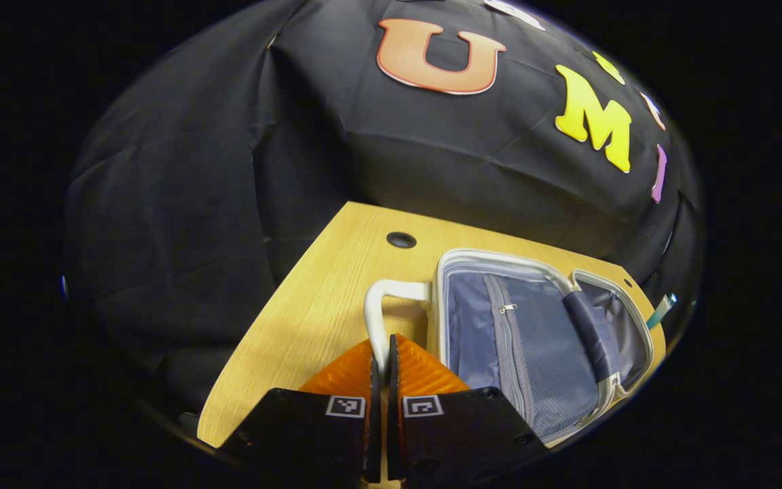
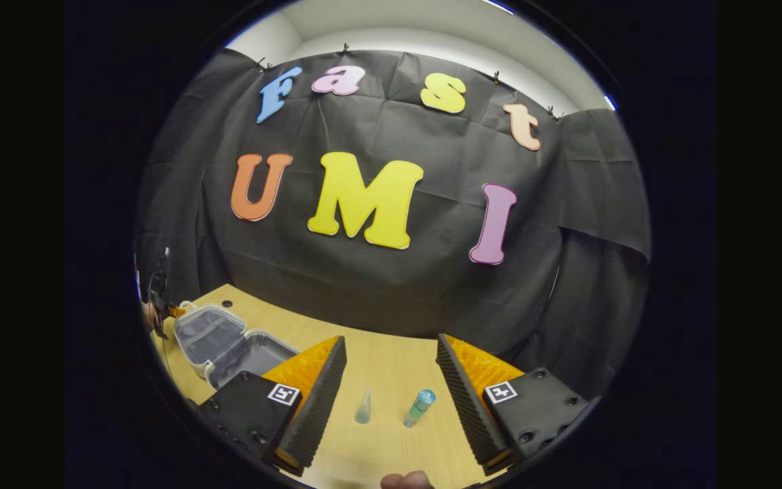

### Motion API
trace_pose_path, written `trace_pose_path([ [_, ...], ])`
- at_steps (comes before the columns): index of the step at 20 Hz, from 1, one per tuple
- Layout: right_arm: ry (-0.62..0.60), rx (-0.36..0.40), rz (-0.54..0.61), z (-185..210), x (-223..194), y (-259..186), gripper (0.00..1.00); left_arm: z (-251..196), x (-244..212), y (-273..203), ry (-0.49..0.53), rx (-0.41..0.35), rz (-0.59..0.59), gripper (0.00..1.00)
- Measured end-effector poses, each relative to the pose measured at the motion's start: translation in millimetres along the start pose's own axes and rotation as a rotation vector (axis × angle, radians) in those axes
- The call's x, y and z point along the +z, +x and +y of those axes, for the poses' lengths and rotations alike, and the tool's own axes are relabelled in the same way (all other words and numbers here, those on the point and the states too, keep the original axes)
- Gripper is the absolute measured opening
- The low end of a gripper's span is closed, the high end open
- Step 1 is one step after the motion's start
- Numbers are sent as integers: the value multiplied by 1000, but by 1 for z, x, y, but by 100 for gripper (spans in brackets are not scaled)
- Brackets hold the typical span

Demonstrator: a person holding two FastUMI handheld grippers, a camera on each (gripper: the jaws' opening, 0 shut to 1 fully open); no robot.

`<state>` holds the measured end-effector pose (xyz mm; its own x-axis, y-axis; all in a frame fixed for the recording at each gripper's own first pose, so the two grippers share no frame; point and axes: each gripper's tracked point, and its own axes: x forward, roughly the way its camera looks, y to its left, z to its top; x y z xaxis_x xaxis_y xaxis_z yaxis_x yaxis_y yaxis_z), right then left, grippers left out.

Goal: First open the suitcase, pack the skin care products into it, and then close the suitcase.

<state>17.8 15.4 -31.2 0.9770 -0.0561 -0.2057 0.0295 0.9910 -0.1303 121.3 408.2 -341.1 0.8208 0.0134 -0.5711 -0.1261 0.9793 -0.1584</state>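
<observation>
Left gripper: fingers drawn together with only a thin slot between them, clamped on the white curved carry handle of the small white hard-shell suitcase. The handle loops out from the case's side wall and runs down into the slot between the fingers.

Suitcase: lies open on the light wooden tabletop, both halves flat and facing up. Interior is grey-blue fabric lining with a zip line and small metal puller; lower part of the lining looks like a mesh pocket. A dark padded hinge band joins the two shells. In the left gripper view the case sits towards the tabletop's far edge, with a round dark cable hole in the wood just beyond the handle, near the far corner.

Right gripper: jaws spread wide, nothing between them, hovering above the tabletop. A fingertip of the holding hand shows at the bottom edge of the right gripper view.

Skin care products, right gripper view: two items on bare wood, well apart from the suitcase, which lies by the tabletop's left edge.
- small clear cone-shaped bottle, standing, narrow end up.
- translucent green tube-like bottle with a light blue round cap, tilted, just to the right of the first.
Both lie within the gap framed by the open fingers; not touching either finger.

A teal-tipped slim object shows past the far shell of the case in the left gripper view; cannot tell what it is.
</observation>
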Motion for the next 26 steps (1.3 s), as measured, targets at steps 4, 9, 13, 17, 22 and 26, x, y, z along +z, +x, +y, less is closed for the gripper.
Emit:
trace_pose_path([
  [4, 11, 11, 14, 5, -6, 5, 81, 8, 0, -3, 15, 29, 13, 15],
  [9, 64, 7, 2, -9, -5, 14, 80, -21, 46, -49, 47, 41, -95, 81],
  [13, 89, 20, -28, -30, -6, 18, 80, -92, 91, -97, 87, 82, -209, 97],
  [17, 92, 38, -25, -60, -31, 22, 80, -198, 97, -135, 62, 50, -281, 97],
  [22, 107, 71, 5, -90, -64, 29, 81, -314, 69, -150, 71, -11, -294, 97],
  [26, 118, 105, 37, -103, -88, 46, 81, -406, 35, -138, 45, -82, -262, 97],
])
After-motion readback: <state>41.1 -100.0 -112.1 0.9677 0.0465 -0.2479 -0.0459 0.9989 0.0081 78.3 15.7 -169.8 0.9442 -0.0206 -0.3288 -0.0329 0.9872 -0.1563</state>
